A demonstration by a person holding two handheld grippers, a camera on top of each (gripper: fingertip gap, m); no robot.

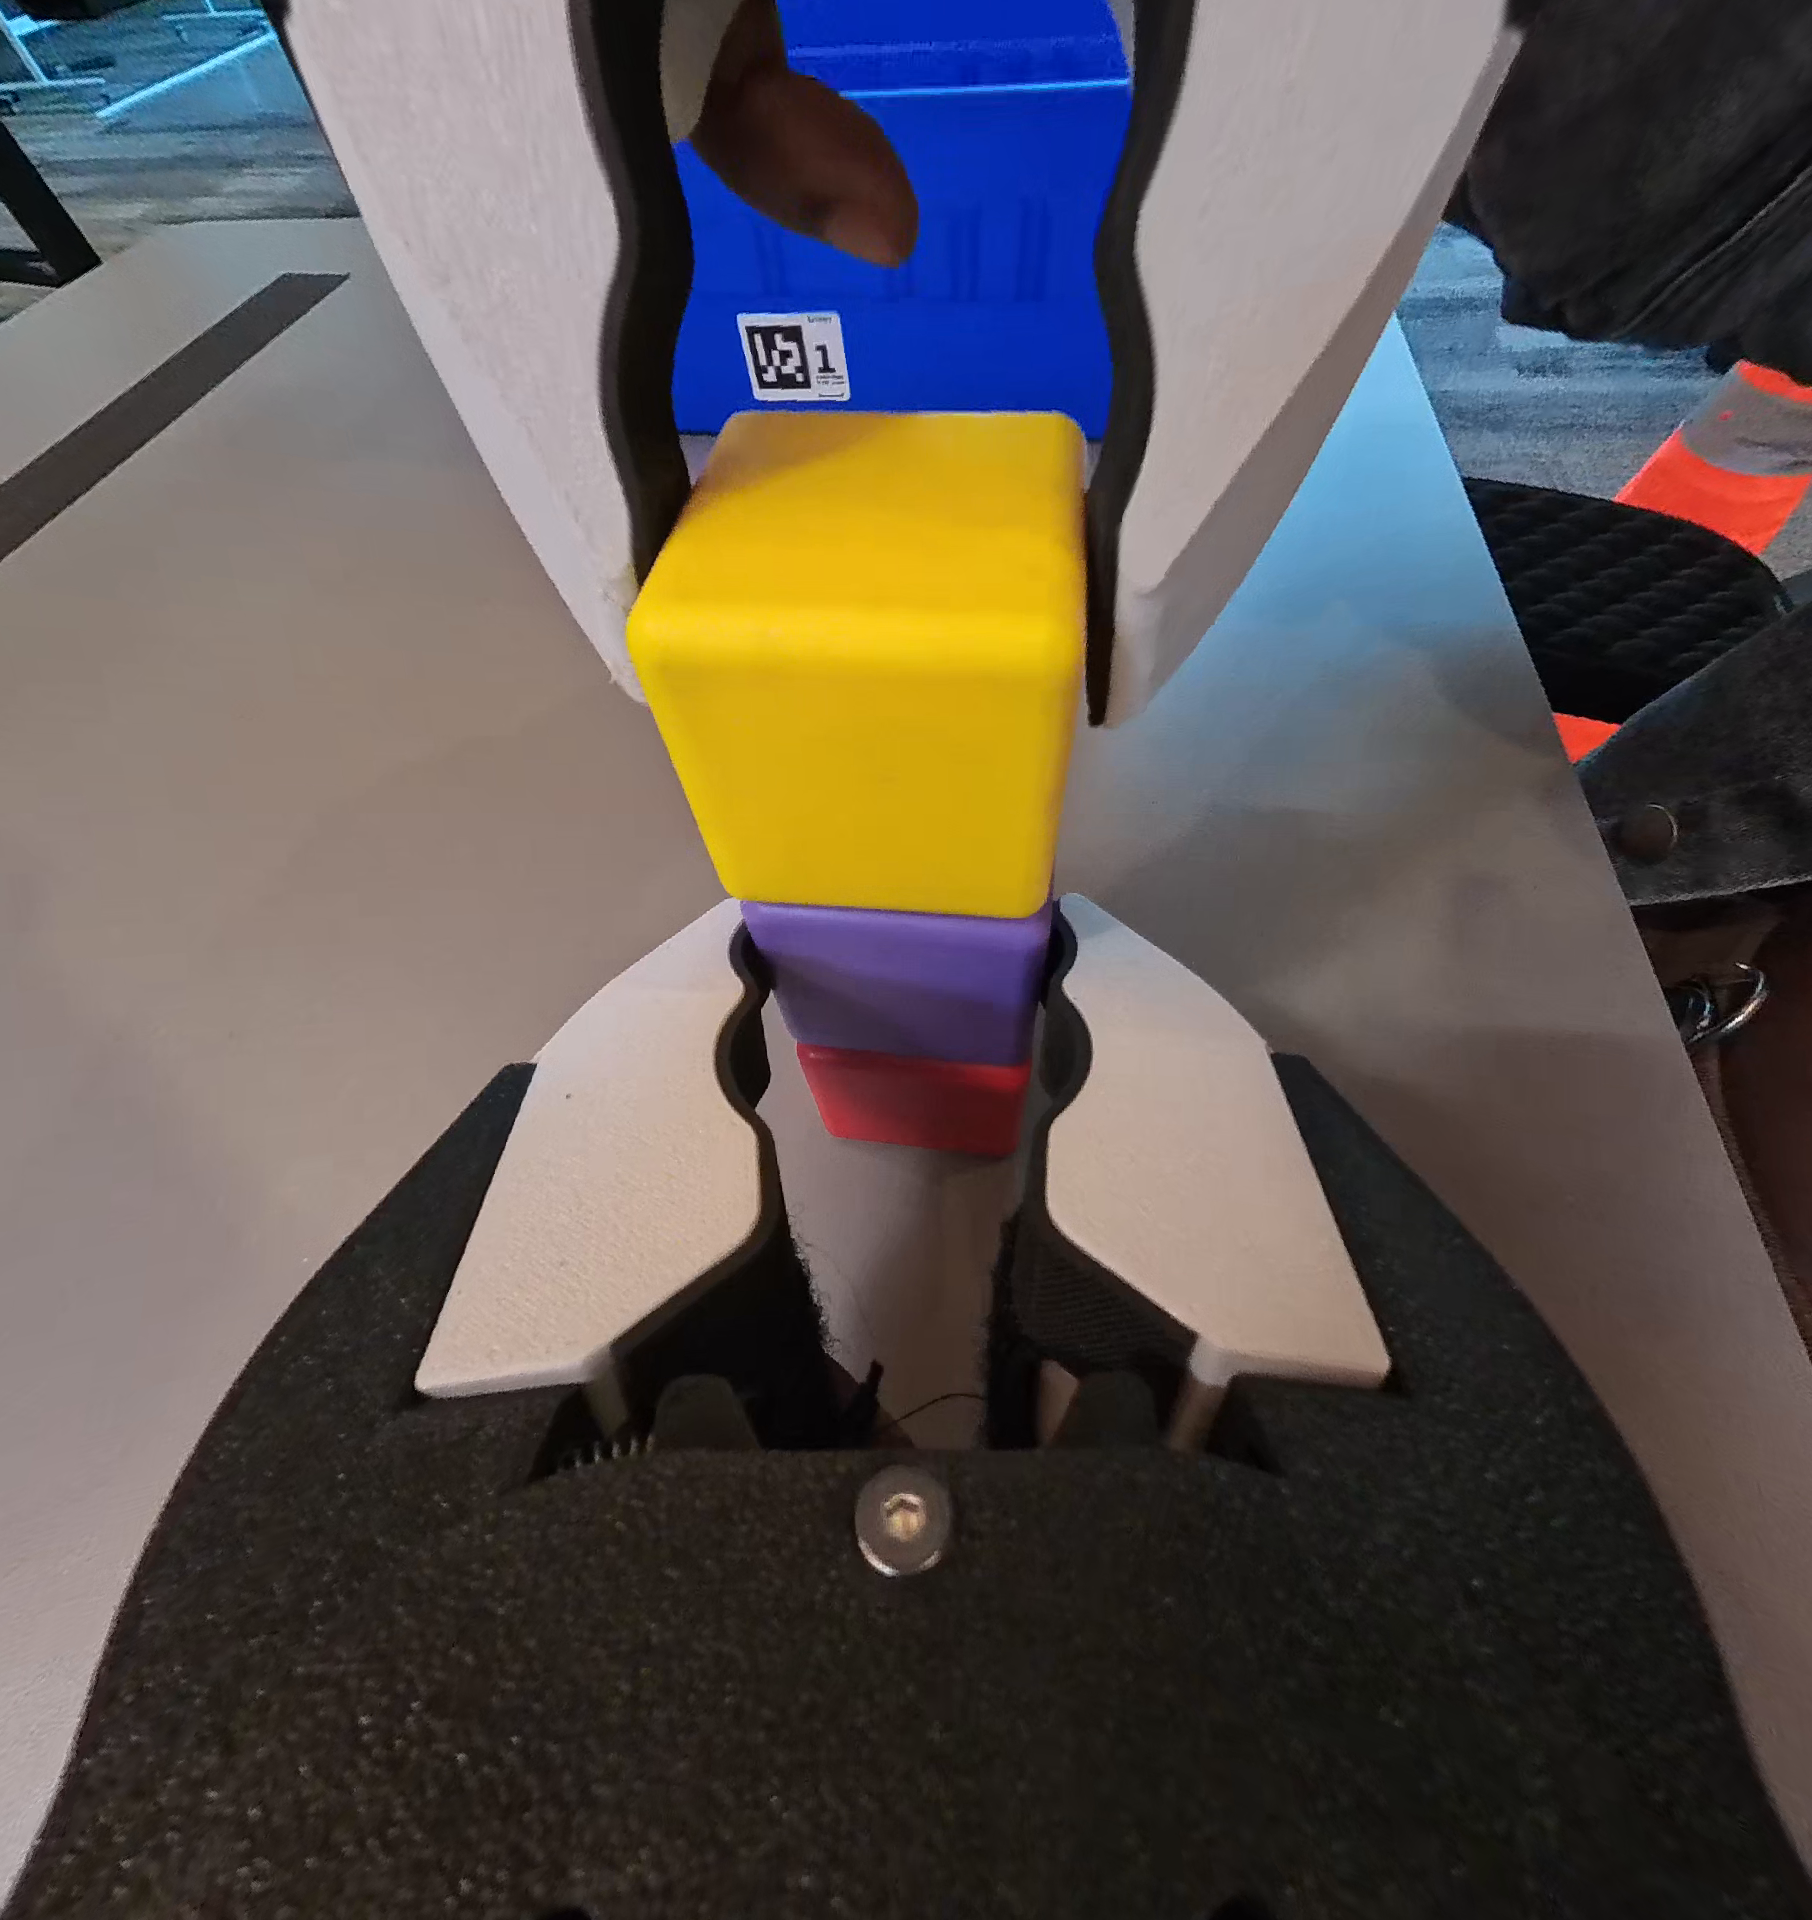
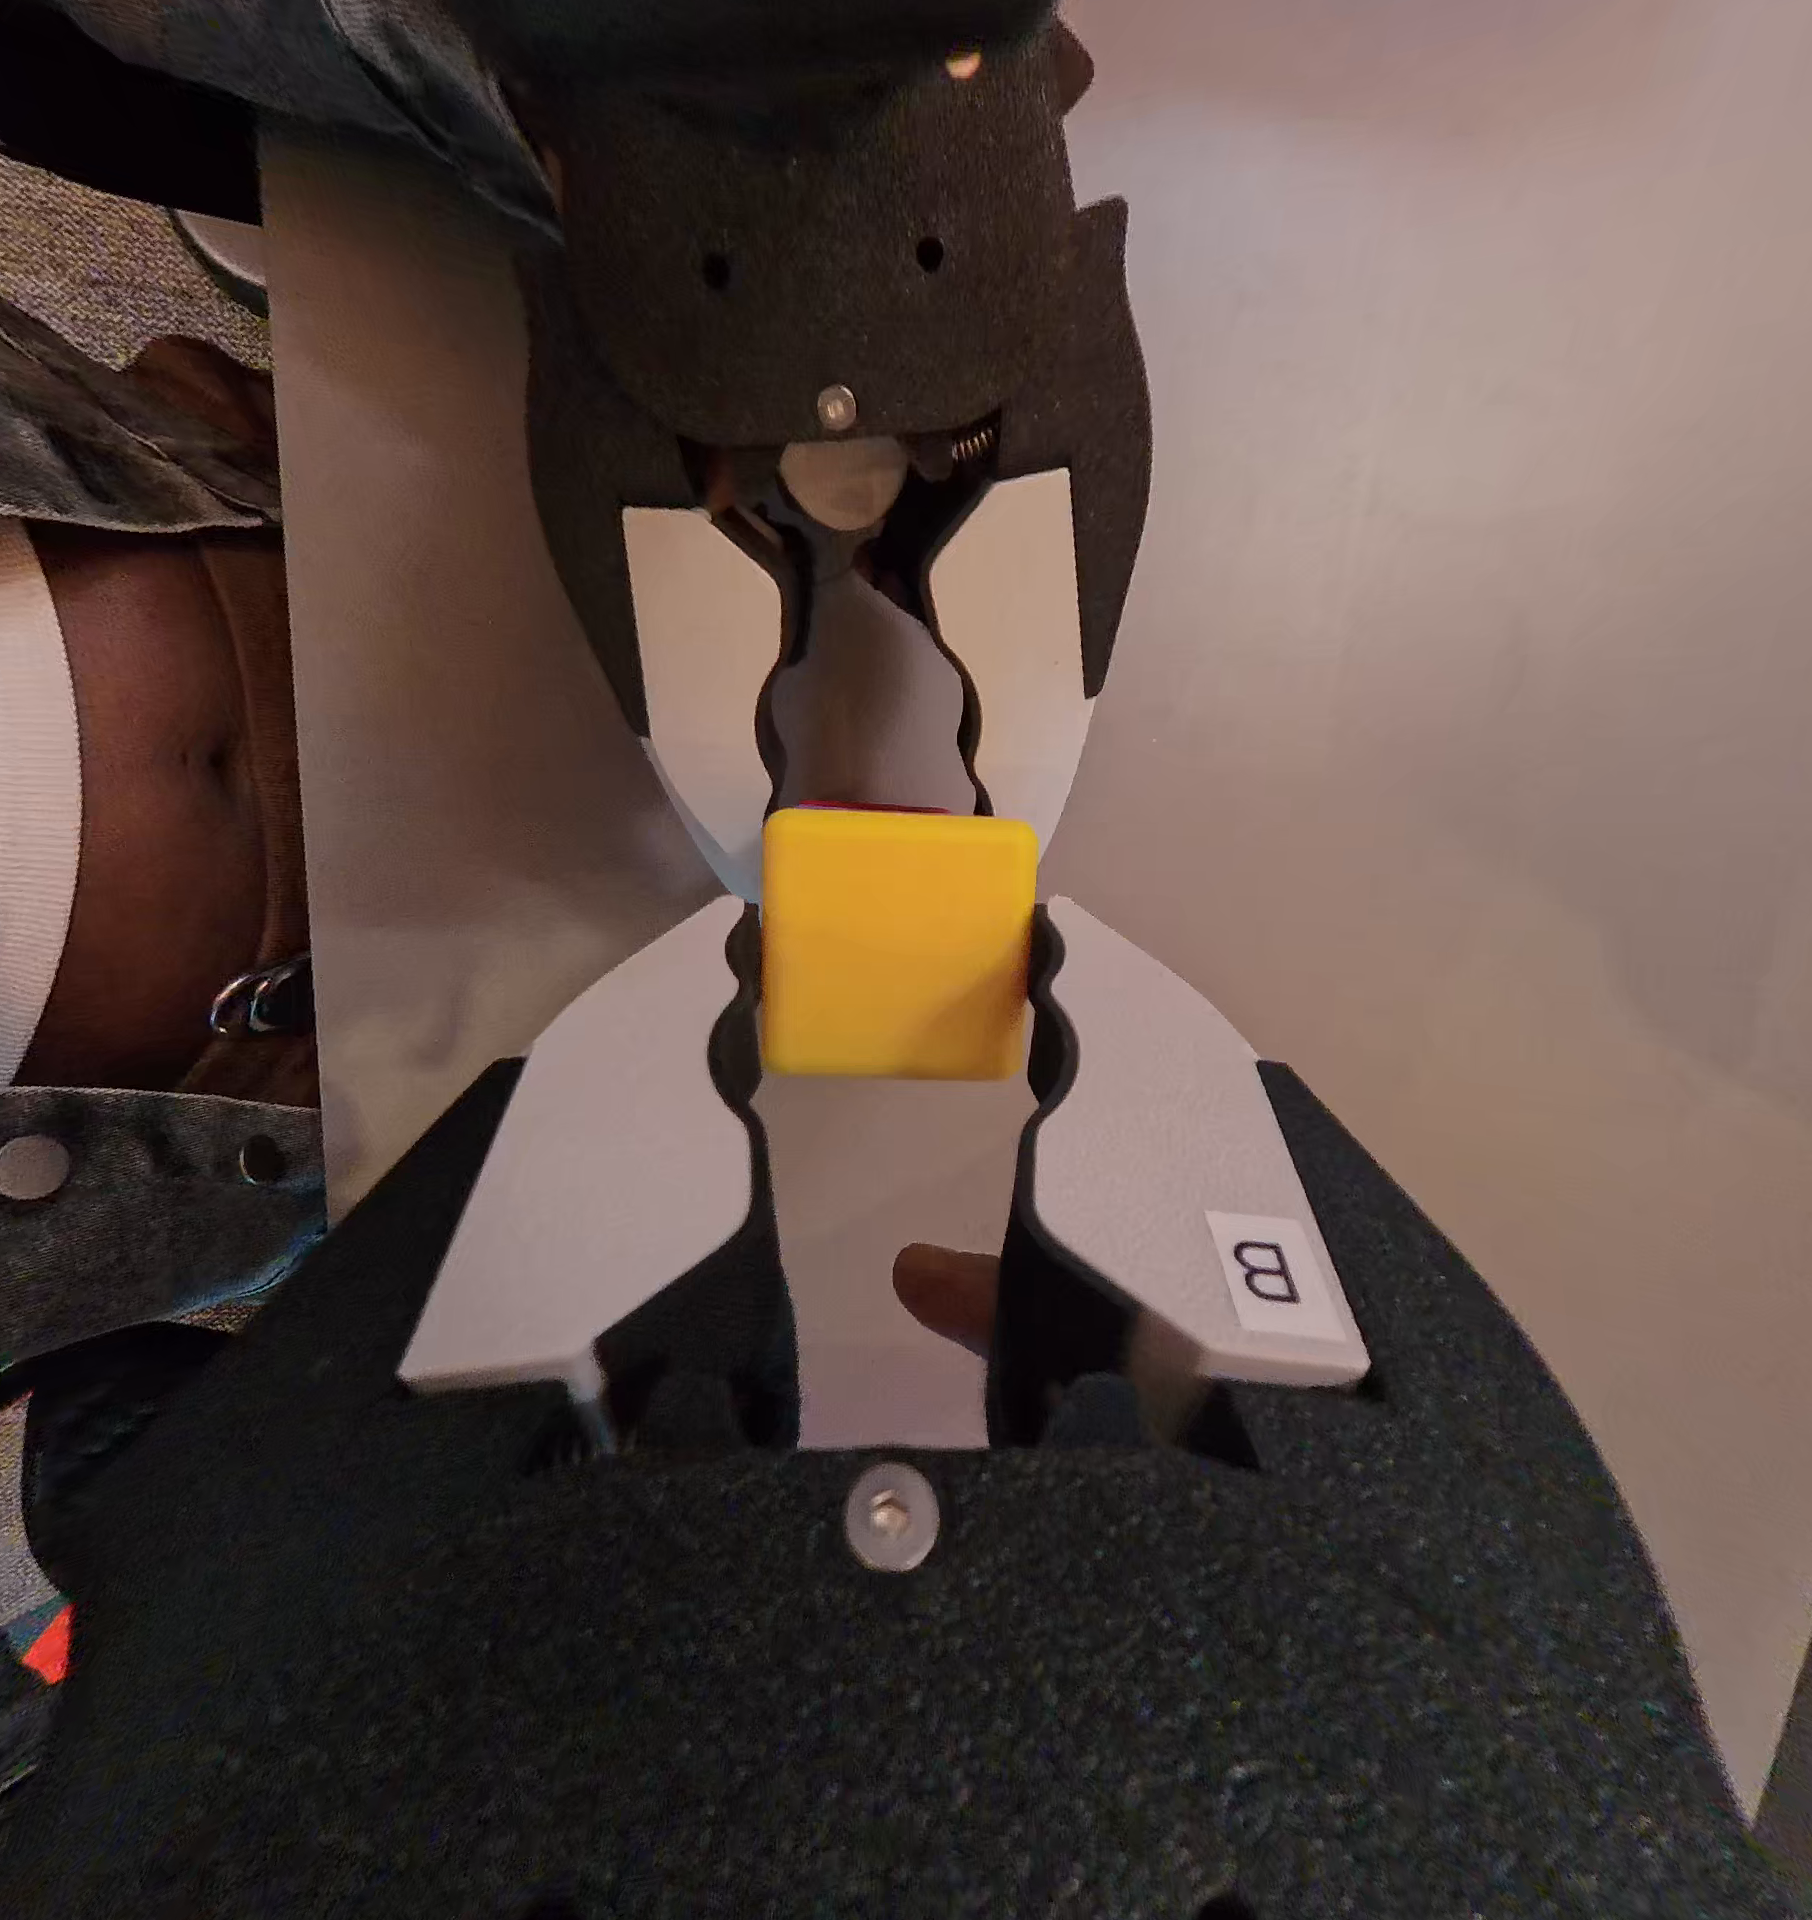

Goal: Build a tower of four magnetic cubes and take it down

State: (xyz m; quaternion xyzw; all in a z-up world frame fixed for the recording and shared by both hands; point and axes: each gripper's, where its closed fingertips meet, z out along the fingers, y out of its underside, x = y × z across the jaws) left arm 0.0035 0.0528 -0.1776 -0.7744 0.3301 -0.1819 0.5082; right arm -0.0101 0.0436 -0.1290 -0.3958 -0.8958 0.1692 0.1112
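Note:
In the left wrist view a stack stands on the grey table (image 1: 258,831): a yellow cube (image 1: 860,665) on a purple cube (image 1: 902,977) on a red cube (image 1: 917,1107). My left gripper (image 1: 902,935) is shut on the purple cube, with both pads against its sides. My right gripper (image 1: 871,665) comes in from the far side and is shut on the yellow cube. In the right wrist view my right gripper (image 2: 897,925) clamps the yellow cube (image 2: 897,956). A sliver of the red cube (image 2: 860,805) shows beyond it, between the fingers of the left gripper (image 2: 881,821).
A blue bin (image 1: 912,156) with a sticker stands behind the stack. An orange cone (image 1: 1733,457) and a black mesh chair (image 1: 1608,613) lie past the table's right edge. A dark strip (image 1: 133,416) crosses the table at the left. A person's clothing (image 2: 102,1195) is close by. Tip to tip, the grippers are about 5 cm apart.

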